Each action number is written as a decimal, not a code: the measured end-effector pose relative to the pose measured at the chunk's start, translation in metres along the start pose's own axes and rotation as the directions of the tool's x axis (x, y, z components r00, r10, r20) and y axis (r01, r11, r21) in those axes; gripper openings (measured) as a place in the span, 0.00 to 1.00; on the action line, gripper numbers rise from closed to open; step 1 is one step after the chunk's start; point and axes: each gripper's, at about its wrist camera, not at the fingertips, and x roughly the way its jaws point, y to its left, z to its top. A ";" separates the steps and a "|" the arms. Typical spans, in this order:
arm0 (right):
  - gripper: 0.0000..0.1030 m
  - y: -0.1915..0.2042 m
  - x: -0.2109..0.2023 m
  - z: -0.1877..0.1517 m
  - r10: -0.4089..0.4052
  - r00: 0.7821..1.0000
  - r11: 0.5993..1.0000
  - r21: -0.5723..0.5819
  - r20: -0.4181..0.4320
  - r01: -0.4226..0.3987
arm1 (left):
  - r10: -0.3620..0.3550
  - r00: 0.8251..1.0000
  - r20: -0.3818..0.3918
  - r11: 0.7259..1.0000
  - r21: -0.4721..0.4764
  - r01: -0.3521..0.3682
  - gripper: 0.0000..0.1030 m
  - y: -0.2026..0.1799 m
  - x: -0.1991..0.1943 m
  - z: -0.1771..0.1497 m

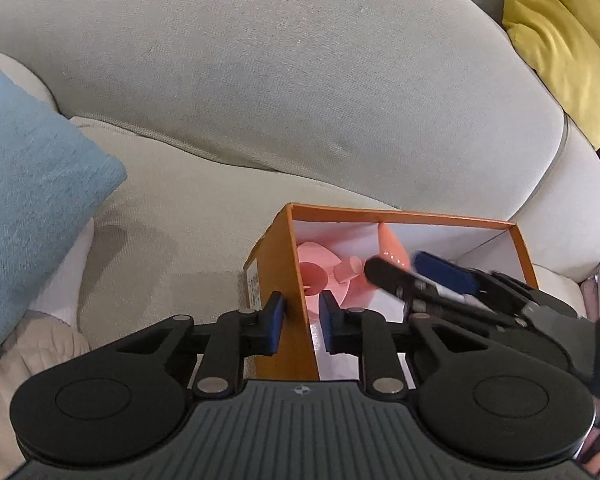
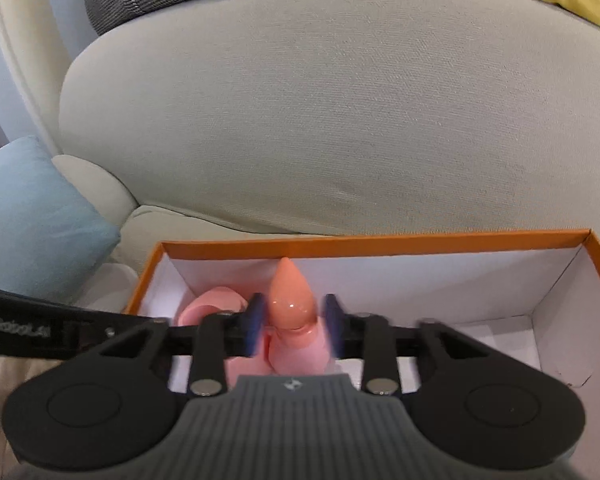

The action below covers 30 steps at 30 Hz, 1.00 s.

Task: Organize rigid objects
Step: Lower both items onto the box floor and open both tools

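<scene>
The orange box (image 1: 284,280) sits on the sofa seat (image 1: 172,216), its near wall clamped in our left claw (image 1: 301,320); we should keep that hold steady. Our right claw (image 2: 294,330) stands apart around the pink toy (image 2: 290,300) inside, at 12 o'clock; lift straight out; the blue cushion (image 1: 32,184) lies clear at 9.

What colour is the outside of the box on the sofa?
Orange outside, white inside; the box shows best in the right wrist view.
</scene>
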 end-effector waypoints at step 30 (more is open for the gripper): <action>0.12 0.041 0.022 -0.027 0.012 0.978 0.920 -0.381 -0.208 -0.092 | -0.018 1.000 0.020 0.998 -0.058 0.019 0.18 0.008 0.000 0.001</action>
